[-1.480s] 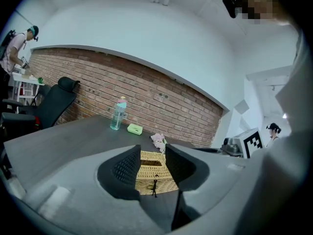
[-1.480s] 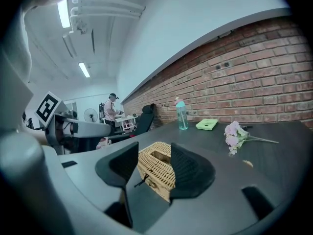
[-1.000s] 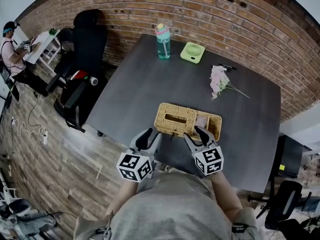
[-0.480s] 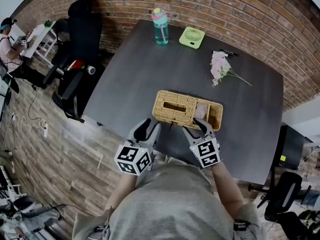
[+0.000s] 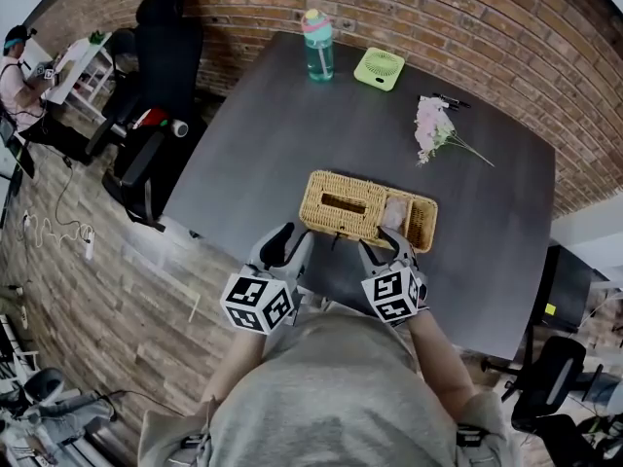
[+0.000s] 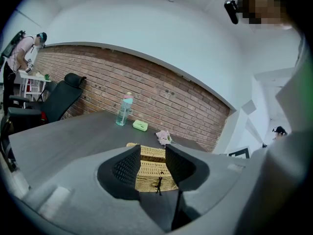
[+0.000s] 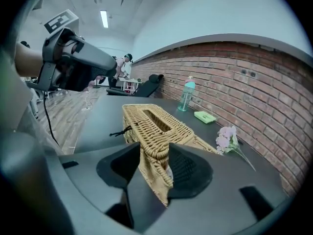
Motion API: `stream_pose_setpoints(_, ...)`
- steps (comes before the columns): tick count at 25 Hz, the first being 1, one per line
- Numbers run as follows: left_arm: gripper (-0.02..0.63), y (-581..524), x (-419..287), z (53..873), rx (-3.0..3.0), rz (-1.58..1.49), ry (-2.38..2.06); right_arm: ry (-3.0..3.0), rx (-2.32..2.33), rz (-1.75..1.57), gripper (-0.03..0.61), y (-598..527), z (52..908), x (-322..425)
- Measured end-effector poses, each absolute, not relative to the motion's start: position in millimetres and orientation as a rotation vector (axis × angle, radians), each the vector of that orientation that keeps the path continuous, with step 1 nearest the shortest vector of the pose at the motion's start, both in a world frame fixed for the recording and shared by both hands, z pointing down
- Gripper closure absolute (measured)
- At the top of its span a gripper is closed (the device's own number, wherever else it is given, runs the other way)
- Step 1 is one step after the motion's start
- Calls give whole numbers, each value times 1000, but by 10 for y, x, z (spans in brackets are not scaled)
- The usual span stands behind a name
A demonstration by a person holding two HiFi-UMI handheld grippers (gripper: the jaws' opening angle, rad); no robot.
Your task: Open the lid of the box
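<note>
The wicker box (image 5: 350, 205) lies on the table (image 5: 273, 134) just in front of the person. The right hand-held gripper (image 5: 387, 249) straddles its near edge, jaws closing on the wicker, apparently to get a hold for raising the lid. The left hand-held gripper (image 5: 289, 246) hovers wide and empty alongside, probably to steady the box.

Steep overhead head view; low, close gripper views; box (image 5: 365, 212) in all.

Open table (image 5: 263, 144) left of wicker box (image 5: 367, 209) and just beyond it: wide passage; far beyond box, bottle (image 5: 317, 50) and green fan (image 5: 379, 68) block table edge; flowers (image 5: 433, 132) lie beyond box, to right; narrower bare strip right of box
</note>
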State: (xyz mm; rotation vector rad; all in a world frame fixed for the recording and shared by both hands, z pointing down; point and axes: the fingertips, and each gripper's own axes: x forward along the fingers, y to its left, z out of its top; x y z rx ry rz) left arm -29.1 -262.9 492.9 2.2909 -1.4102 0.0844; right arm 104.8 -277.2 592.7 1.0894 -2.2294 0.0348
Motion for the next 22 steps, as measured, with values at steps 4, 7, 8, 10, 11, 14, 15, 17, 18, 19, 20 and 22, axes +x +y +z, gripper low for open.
stream_pose_setpoints(4,459,-2622,-272,4935,2295,79,-1399,-2214,1105,21,400,-2779,5938,1054)
stream_pose_setpoints(7,459,-2611,-267,4935,2299,78,-1393,-2213,1107,17,400,-2784,5938,1047)
stream_pose_setpoints(8,459,-2609,-266,4931,2300,77,-1393,-2211,1107,16,400,-2786,5935,1048)
stream_pose_setpoints(10,459,-2603,-263,4916,2302,75,-1394,-2208,1107,12,400,-2789,5926,1054)
stream_pose_setpoints(11,459,-2598,-266,4910,2302,74,-1396,-2207,1105,9,400,-2789,5921,1056)
stream_pose_setpoints(14,459,-2576,-295,4913,2297,74,-1400,-2204,1091,3,405,-2786,5913,1051)
stream_pose_setpoints(15,459,-2569,-305,4917,2294,72,-1400,-2201,1084,-2,407,-2786,5912,1048)
stream_pose_setpoints(17,459,-2557,-316,4922,2289,65,-1398,-2196,1067,-19,408,-2788,5904,1037)
stream_pose_setpoints(18,459,-2553,-320,4922,2288,63,-1398,-2196,1058,-28,408,-2790,5898,1031)
stream_pose_setpoints(19,459,-2550,-321,4922,2289,61,-1398,-2196,1050,-34,408,-2791,5890,1027)
stream_pose_setpoints(20,459,-2547,-321,4920,2290,59,-1397,-2198,1043,-38,408,-2791,5878,1025)
stream_pose_setpoints(22,459,-2538,-312,4916,2293,56,-1395,-2204,1034,-46,411,-2786,5844,1032)
